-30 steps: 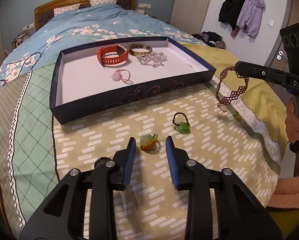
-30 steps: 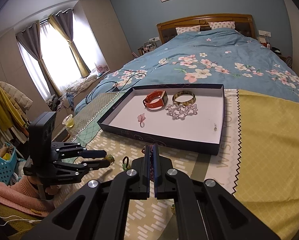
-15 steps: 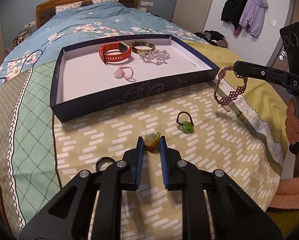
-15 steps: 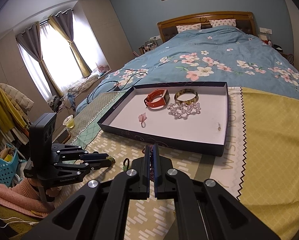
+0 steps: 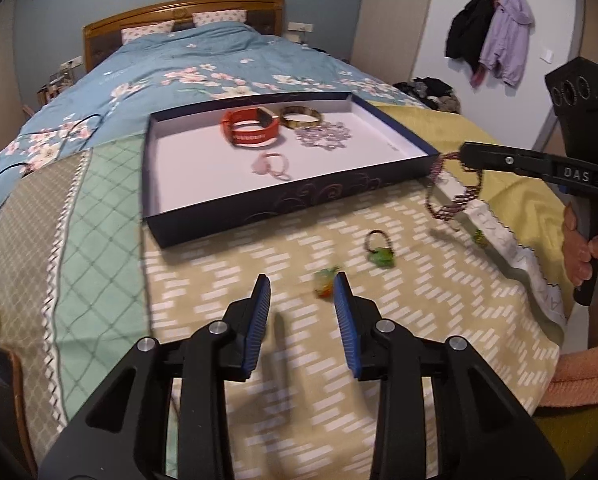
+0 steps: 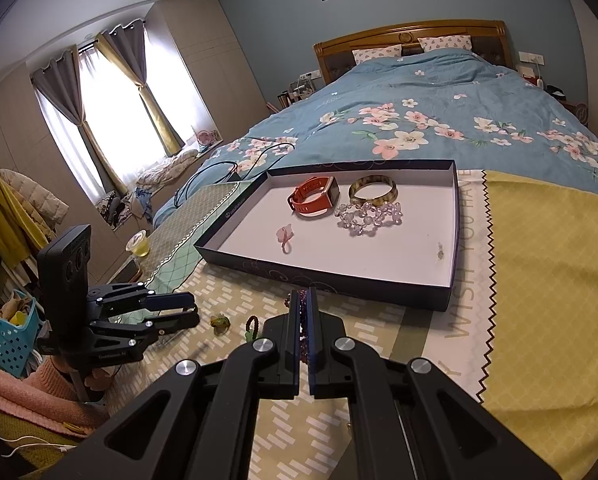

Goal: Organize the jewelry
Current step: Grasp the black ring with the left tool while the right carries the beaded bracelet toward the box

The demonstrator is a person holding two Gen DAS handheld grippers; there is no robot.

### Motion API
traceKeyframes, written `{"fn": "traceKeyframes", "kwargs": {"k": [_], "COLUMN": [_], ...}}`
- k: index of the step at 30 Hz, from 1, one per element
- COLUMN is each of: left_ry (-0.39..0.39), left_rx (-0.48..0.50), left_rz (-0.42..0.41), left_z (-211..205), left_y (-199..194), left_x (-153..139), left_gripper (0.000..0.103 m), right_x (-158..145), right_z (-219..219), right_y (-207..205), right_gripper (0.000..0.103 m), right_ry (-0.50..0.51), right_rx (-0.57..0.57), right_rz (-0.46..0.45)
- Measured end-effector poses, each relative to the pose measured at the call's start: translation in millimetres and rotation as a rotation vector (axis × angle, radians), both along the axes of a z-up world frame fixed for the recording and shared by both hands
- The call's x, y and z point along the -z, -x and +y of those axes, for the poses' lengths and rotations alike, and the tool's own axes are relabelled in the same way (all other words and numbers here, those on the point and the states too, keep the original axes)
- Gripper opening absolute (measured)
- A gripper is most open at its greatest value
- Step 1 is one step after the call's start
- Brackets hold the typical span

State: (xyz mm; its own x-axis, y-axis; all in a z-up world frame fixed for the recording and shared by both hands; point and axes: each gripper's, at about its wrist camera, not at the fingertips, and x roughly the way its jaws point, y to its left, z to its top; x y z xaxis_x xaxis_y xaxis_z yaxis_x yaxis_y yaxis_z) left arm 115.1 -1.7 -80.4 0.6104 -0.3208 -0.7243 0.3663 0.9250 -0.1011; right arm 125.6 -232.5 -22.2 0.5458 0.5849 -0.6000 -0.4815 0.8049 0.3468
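Since half a second ago, left gripper (image 5: 301, 285) has gone from nearly closed around the yellow-green ring (image 5: 324, 283) to spread wide; ring now lies on the patterned bedspread (image 5: 379, 320) just inside the right-hand pad, looks untouched, blurred. View swung a little; tray sits further right in the left wrist frame.

Right gripper (image 6: 304, 300) pinched narrow on the purple beaded bracelet (image 5: 455, 192), which hangs off its tip above the bedspread, near the front right corner of the tray. Position much as before.

Dark blue shallow tray (image 6: 453, 240), white inside, rests on the bed. Contents:
- orange watch band (image 6: 313, 196), far side
- amber bangle (image 6: 373, 191), beside the band
- clear crystal bracelet (image 6: 369, 216), touching or just in front of the bangle
- small pink ring (image 6: 285, 236), alone toward the near side

Loose on the bedspread: green-stone ring with dark beaded band (image 5: 379, 250), between left gripper and hanging bracelet; one more small green piece (image 5: 479, 237) below the bracelet, too small to identify.
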Motion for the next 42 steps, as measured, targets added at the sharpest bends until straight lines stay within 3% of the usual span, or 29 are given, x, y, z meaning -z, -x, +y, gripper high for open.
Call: {"fn": "traceKeyframes", "kwargs": {"k": [9,13,18,42], "left_ry": [-0.064,-0.078,-0.100,-0.043], "left_rx": [-0.073,-0.074,-0.075,-0.026], "left_rz": [0.039,0.045,0.035,-0.091], "left_z": [15.3,14.5,8.1,-10.3], "left_y": [-2.2,-1.4,-1.6,-27.7], "left_x": [10.3,13.9,13.6,-31.9], "left_gripper": [0.032,0.024,0.022,0.022], "right_x": [3.2,3.0,-1.4,-28.8], "right_z": [1.5,2.0,5.2,15.3], "right_y": [-1.6,-2.5,-5.8,-38.2], "right_gripper": [0.002,0.002,0.002,0.002], "right_ry": [-0.004,-0.005,-0.007,-0.015], "right_rx": [-0.005,-0.007,-0.013,-0.012], "right_rz": [0.002,0.001,-0.009,-0.072]}}
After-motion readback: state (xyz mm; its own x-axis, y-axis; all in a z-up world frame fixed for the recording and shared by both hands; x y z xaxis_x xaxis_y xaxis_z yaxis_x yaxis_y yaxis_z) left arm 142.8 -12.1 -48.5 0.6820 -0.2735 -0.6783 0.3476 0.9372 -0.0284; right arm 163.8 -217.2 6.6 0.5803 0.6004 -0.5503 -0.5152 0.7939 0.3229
